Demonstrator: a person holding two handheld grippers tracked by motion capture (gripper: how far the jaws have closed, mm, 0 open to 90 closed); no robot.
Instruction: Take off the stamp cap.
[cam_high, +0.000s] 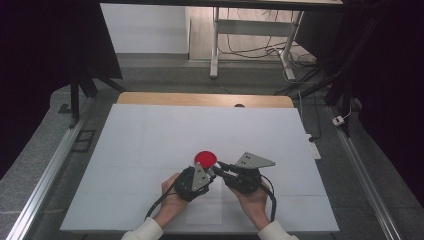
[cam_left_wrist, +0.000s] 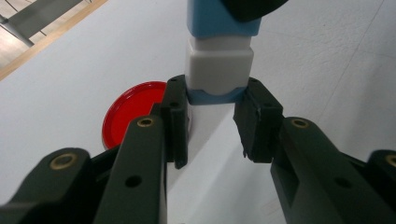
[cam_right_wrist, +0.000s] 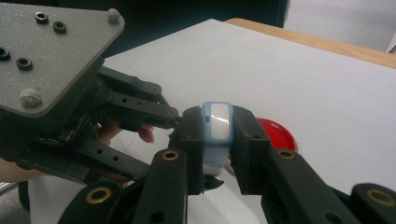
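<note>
A small blue-and-white block (cam_left_wrist: 219, 60) is held just above the white table between both grippers. My left gripper (cam_left_wrist: 215, 92) is shut on its lower blue end, below the white middle part. My right gripper (cam_right_wrist: 218, 140) is shut on the block's (cam_right_wrist: 218, 121) other end, its pads pressing the blue sides. In the high view the left gripper (cam_high: 212, 173) and right gripper (cam_high: 223, 168) meet tip to tip near the table's front centre, each in a hand. A flat round red disc (cam_high: 205, 158) lies on the table just behind them, also visible as the red disc (cam_left_wrist: 130, 109) in the left gripper view.
The white table sheet (cam_high: 150, 140) stretches wide around the hands, with a wooden edge (cam_high: 200, 99) at the far side. Metal rails (cam_high: 50, 170) run along both sides. A desk frame (cam_high: 250, 35) and cables stand on the floor beyond.
</note>
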